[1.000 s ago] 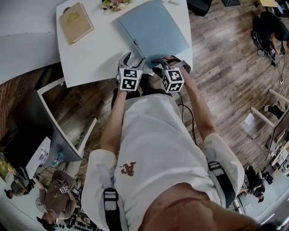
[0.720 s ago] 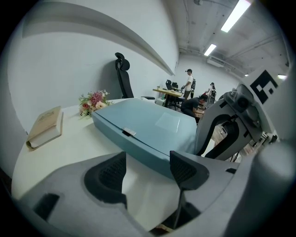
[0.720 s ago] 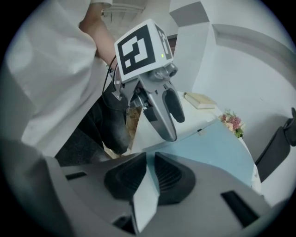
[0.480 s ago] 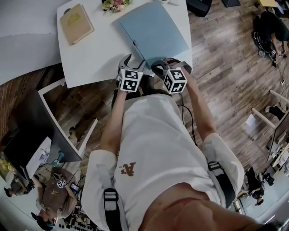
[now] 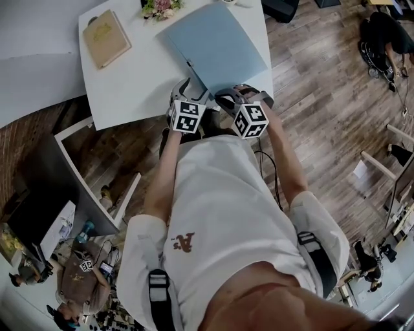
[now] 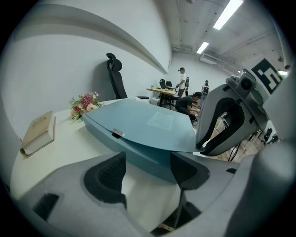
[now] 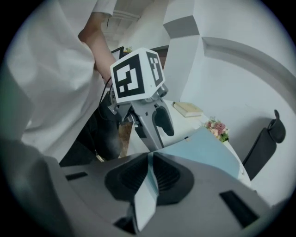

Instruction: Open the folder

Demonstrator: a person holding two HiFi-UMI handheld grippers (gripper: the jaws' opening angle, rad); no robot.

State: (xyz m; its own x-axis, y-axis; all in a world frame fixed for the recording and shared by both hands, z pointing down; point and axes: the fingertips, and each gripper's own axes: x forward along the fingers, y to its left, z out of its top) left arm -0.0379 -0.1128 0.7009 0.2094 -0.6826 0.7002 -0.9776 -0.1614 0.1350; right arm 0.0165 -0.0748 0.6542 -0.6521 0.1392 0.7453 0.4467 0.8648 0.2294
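Clamps the cover edge of the blue folder (image 5: pixel 217 45) in the right gripper (image 7: pixel 150 176), jaws just closed onto it, cover lifted slightly. Holds the left gripper (image 6: pixel 143 171) beside the folder, jaws wide apart and empty, by the near right corner of the worktop (image 5: pixel 136 84).

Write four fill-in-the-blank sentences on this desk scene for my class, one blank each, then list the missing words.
The folder on the white table is light ____.
Its cover is pinched by the ____ gripper.
The left gripper is not shut but ____.
Between the book and the folder lies a bunch of ____.
Missing words: blue; right; open; flowers.
The jaws of the right gripper have just been closing, with the cover between them.
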